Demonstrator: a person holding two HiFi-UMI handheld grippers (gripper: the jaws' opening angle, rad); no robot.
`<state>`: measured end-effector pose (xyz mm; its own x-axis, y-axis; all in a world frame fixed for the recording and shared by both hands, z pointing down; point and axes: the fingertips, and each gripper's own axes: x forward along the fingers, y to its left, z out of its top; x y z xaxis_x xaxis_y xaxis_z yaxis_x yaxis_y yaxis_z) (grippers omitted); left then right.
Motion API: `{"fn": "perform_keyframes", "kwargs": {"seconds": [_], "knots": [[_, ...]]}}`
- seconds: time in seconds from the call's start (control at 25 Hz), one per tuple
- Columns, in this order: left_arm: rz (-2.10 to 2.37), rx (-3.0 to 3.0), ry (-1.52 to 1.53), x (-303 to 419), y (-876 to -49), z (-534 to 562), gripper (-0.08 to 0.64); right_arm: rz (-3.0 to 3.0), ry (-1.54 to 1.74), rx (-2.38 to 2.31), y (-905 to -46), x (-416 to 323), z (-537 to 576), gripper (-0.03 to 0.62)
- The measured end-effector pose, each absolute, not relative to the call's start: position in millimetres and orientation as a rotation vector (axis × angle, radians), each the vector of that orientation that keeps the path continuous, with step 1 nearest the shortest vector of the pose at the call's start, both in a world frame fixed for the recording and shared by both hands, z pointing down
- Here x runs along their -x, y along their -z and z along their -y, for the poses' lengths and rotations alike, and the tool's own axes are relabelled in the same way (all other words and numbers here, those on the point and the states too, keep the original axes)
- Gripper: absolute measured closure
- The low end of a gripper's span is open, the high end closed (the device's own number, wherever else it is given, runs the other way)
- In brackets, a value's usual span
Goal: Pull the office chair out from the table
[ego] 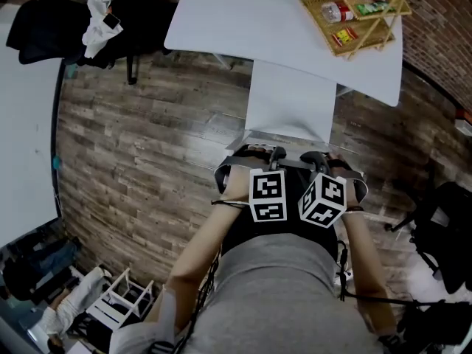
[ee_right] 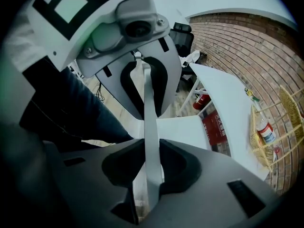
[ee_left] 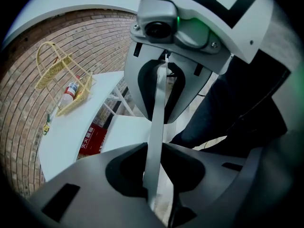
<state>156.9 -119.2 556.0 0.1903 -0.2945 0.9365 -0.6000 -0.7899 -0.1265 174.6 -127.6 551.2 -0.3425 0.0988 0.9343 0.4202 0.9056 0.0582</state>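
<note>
One white office chair (ego: 289, 109), one wicker rack (ego: 354, 9), and two in hand: left gripper (ego: 274, 154), right gripper (ego: 316, 158).

Left hand-held gripper (ego: 271, 155), right hand-held gripper (ego: 316, 158) side by side, angled down, clamped.

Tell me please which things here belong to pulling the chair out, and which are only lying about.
Belong to the job: office chair, its back clamped by left gripper and right gripper; table.
Just lying about: wicker basket on the table; dark clothes at the far left.
</note>
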Motion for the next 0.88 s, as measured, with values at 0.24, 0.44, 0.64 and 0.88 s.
{"fn": "perform_keyframes", "kwargs": {"seconds": [0.24, 0.44, 0.64, 0.88], "knots": [[0.835, -2.220, -1.620, -169, -554, 88, 0.469, 1.900, 0.328, 0.346, -549, -186, 96, 0.500], [0.827, -2.252, -1.634, -178, -553, 61, 0.469, 1.913, 0.316, 0.303, -548, -194, 69, 0.500], [0.807, -2.268, -1.625, -185, -550, 39, 0.468, 1.913, 0.302, 0.280, -546, -201, 46, 0.500], [0.776, -2.262, -1.618, -197, -551, 13, 0.468, 1.911, 0.297, 0.273, -546, -214, 20, 0.500]]}}
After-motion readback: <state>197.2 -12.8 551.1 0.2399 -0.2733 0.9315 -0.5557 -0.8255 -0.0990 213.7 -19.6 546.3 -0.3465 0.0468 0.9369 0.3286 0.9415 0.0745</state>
